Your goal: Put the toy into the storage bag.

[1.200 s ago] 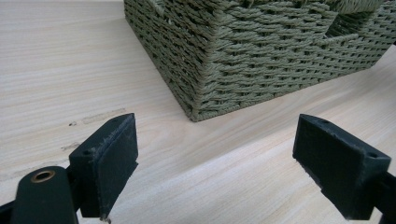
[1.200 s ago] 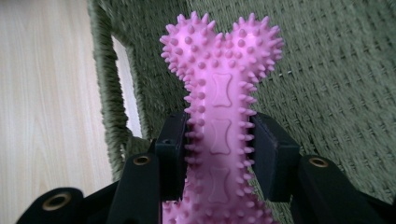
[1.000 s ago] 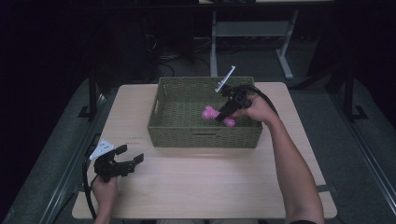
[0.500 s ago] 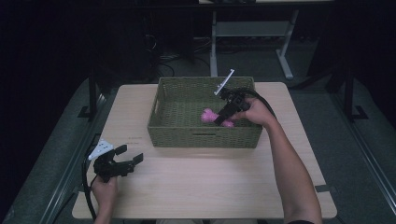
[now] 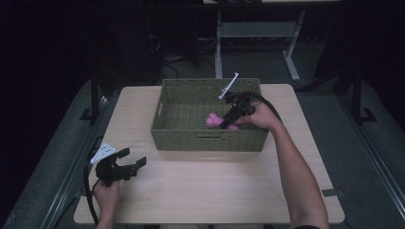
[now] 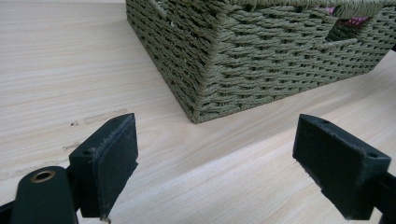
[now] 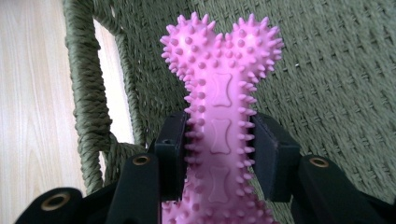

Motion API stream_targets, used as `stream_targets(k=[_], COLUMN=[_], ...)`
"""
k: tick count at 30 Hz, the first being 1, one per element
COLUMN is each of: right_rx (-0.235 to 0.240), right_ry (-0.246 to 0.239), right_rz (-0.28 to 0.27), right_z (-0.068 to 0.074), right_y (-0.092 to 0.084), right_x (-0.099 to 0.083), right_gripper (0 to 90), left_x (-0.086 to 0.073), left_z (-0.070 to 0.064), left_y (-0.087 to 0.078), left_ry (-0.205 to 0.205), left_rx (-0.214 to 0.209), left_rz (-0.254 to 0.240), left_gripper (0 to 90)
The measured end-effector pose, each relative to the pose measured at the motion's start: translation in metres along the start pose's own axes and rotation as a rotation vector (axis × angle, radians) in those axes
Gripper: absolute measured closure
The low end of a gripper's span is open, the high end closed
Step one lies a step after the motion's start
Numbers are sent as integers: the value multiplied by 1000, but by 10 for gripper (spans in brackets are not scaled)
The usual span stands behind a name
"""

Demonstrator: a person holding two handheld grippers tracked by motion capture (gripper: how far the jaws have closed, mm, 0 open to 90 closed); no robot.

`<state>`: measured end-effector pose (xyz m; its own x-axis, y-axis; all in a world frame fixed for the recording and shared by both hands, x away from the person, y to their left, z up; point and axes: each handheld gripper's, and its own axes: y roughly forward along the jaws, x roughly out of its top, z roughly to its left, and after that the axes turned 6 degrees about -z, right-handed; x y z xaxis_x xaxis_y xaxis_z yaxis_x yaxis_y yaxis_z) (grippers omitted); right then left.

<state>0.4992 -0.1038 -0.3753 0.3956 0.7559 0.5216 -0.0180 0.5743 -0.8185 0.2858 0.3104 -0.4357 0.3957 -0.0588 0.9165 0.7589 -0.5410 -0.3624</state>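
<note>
A pink spiky bone toy (image 7: 219, 107) is clamped at its shaft between the jaws of my right gripper (image 7: 219, 154), which is shut on it. In the high view that toy (image 5: 213, 120) sits low inside the green woven basket (image 5: 181, 138), near its front wall, with the right gripper (image 5: 228, 120) reaching in from the right. My left gripper (image 5: 128, 162) rests near the table's front left corner, jaws wide open with nothing between them. Its own view shows the open left gripper (image 6: 215, 168) facing the basket's corner (image 6: 201, 93).
The light wooden table (image 5: 215, 186) carries the basket at its far middle. A handle slot (image 6: 348, 30) in the basket wall lets some pink show through. A white stand (image 5: 258, 33) and cables lie on the dark floor beyond the table.
The right gripper has lowered the pink toy deeper into the basket, toward its front wall. The left gripper has stayed put.
</note>
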Motion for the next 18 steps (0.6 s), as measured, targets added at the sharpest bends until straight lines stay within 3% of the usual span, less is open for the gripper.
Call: stream_targets(k=[18], right_rx=[2], right_ry=[13], right_rz=[36], right_z=[-2], right_y=[9], right_x=[0], right_gripper=[573], left_x=[0], left_z=[1], left_y=[0], left_ry=[3], left_rx=[2], left_rz=[1], left_gripper=[136])
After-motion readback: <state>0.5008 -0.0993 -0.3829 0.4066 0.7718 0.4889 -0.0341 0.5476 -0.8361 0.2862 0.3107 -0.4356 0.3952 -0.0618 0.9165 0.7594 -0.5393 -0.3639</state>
